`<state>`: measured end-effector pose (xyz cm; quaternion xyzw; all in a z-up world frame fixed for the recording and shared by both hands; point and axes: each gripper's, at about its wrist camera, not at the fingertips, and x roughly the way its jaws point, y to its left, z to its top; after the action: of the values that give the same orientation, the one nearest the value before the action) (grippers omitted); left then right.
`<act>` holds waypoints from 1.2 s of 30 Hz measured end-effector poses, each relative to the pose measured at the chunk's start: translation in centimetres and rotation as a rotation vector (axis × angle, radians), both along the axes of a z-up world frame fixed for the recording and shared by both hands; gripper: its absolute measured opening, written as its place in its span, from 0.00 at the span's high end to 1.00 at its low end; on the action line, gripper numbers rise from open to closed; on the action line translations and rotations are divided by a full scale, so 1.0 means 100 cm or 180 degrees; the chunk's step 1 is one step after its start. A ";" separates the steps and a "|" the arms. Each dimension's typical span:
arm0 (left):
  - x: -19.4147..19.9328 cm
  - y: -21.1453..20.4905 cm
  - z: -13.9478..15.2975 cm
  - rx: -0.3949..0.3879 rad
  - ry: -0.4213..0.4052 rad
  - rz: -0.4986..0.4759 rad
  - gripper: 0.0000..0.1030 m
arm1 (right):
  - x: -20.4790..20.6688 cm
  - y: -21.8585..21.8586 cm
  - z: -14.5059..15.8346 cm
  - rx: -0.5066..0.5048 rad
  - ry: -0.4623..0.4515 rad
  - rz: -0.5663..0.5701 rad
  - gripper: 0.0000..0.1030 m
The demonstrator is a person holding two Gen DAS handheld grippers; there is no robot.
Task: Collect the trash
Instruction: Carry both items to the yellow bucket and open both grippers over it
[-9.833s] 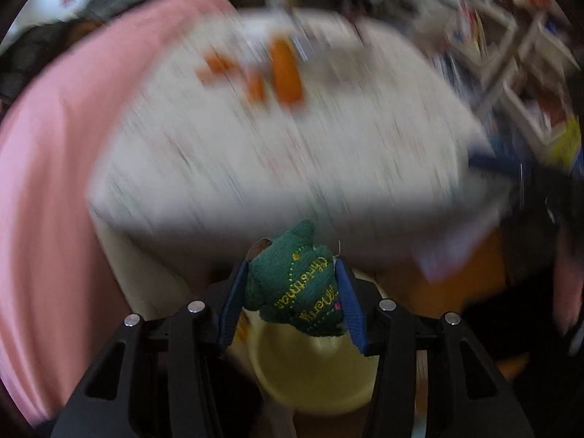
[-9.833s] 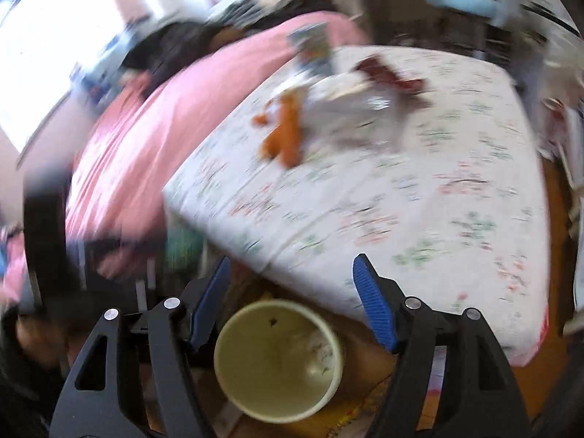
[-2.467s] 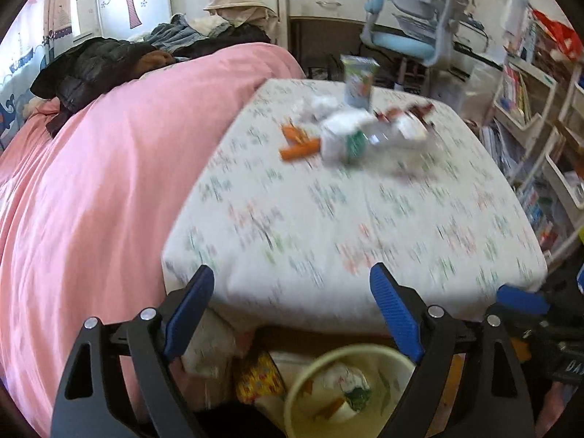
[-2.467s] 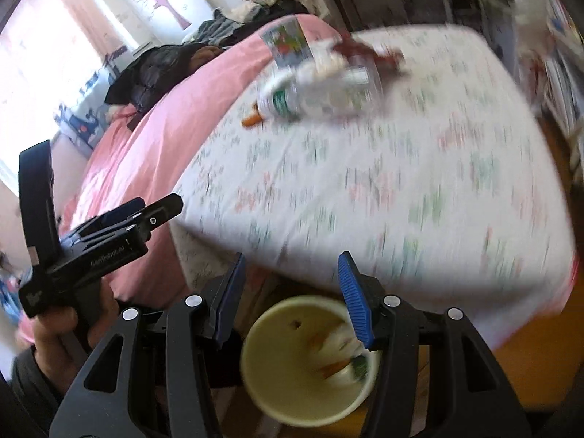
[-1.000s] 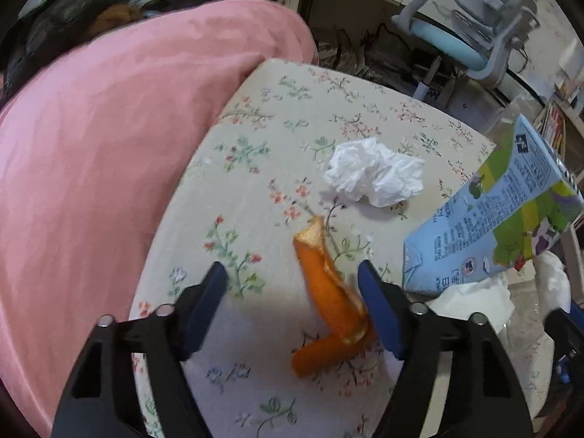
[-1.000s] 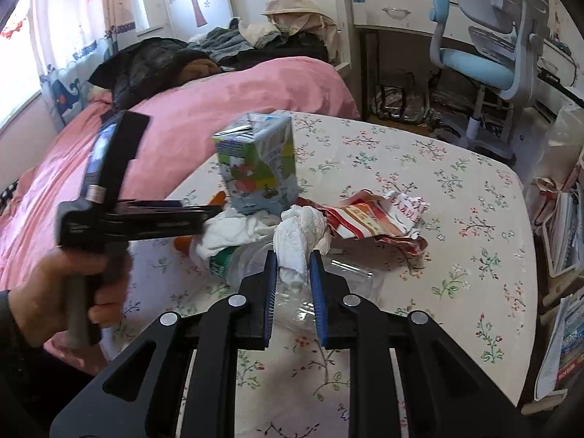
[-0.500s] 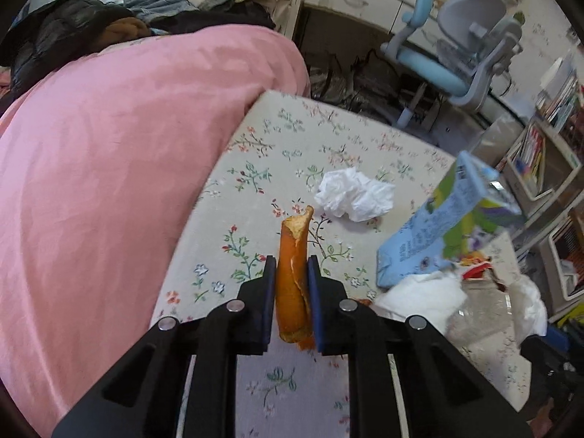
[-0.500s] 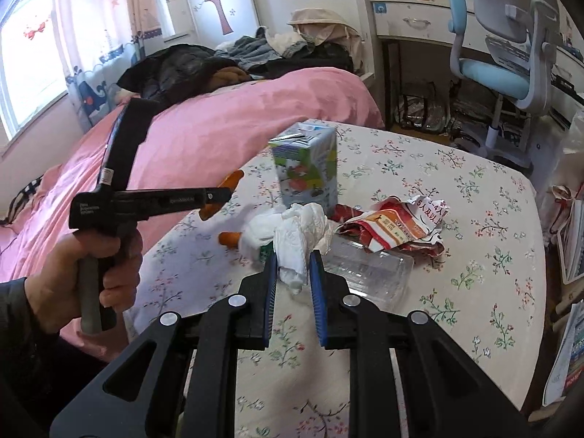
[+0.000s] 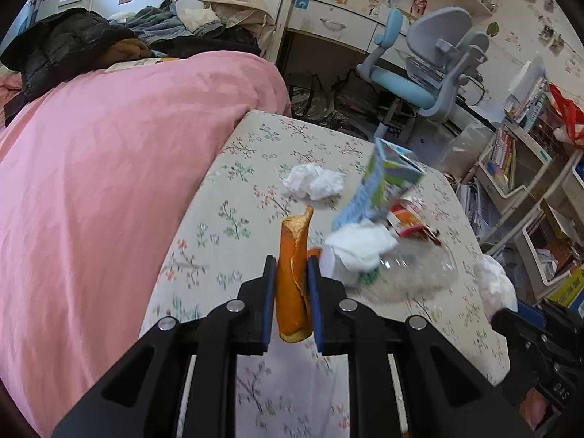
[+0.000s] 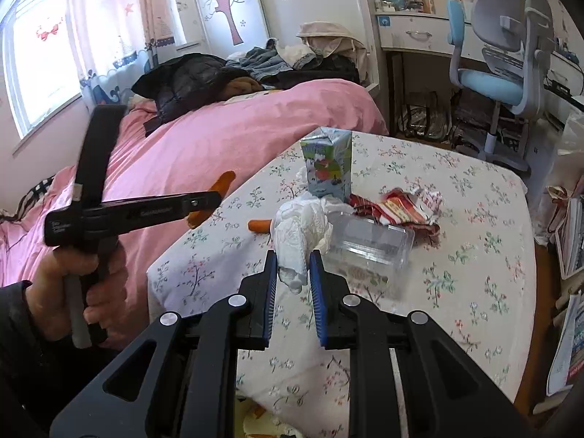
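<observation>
My left gripper (image 9: 291, 268) is shut on a strip of orange peel (image 9: 292, 252) and holds it upright above the floral table (image 9: 233, 189). My right gripper (image 10: 293, 255) is shut on a crumpled white tissue (image 10: 297, 228), clear of the tabletop. In the right wrist view a hand holds the left gripper (image 10: 210, 199) at the table's left edge, with the peel (image 10: 223, 181) in it. On the table lie a juice carton (image 10: 328, 160), a clear plastic bottle (image 10: 368, 242), a red wrapper (image 10: 398, 204), another peel piece (image 10: 259, 225) and a second tissue (image 9: 314, 182).
A pink bed (image 10: 204, 138) runs along the table's left side with clothes piled at its head. A blue desk chair (image 10: 489, 87) and a desk stand behind the table. Bookshelves (image 9: 518, 168) line the right. A yellowish bin rim (image 10: 262, 427) shows under the table's near edge.
The left gripper went from open around the peel to shut on it and lifted it off the table. Both grippers have drawn back and up with their pieces.
</observation>
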<state>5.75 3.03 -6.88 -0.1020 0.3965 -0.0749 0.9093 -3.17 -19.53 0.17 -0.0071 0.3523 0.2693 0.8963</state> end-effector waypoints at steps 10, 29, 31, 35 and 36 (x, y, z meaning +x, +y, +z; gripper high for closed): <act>-0.019 -0.017 0.000 0.0080 -0.0083 -0.0109 0.83 | -0.015 0.006 -0.010 0.0046 0.0080 0.0075 0.83; -0.070 -0.027 -0.009 0.0071 -0.0073 -0.0137 0.83 | -0.081 0.001 -0.029 0.0371 0.0392 0.0187 0.83; -0.076 -0.029 -0.010 0.0078 -0.0070 -0.0146 0.83 | -0.091 0.003 -0.034 0.0393 0.0461 0.0215 0.83; -0.085 -0.034 -0.011 0.0112 -0.0076 -0.0177 0.83 | -0.105 0.007 -0.044 0.0403 0.0596 0.0269 0.83; -0.087 -0.035 -0.011 0.0116 -0.0076 -0.0181 0.83 | -0.110 0.009 -0.048 0.0404 0.0656 0.0290 0.83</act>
<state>-2.95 -0.45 -7.97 -0.0733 0.3896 -0.0947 0.9132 -14.17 -18.59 -4.67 0.0614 0.4241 0.3309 0.8408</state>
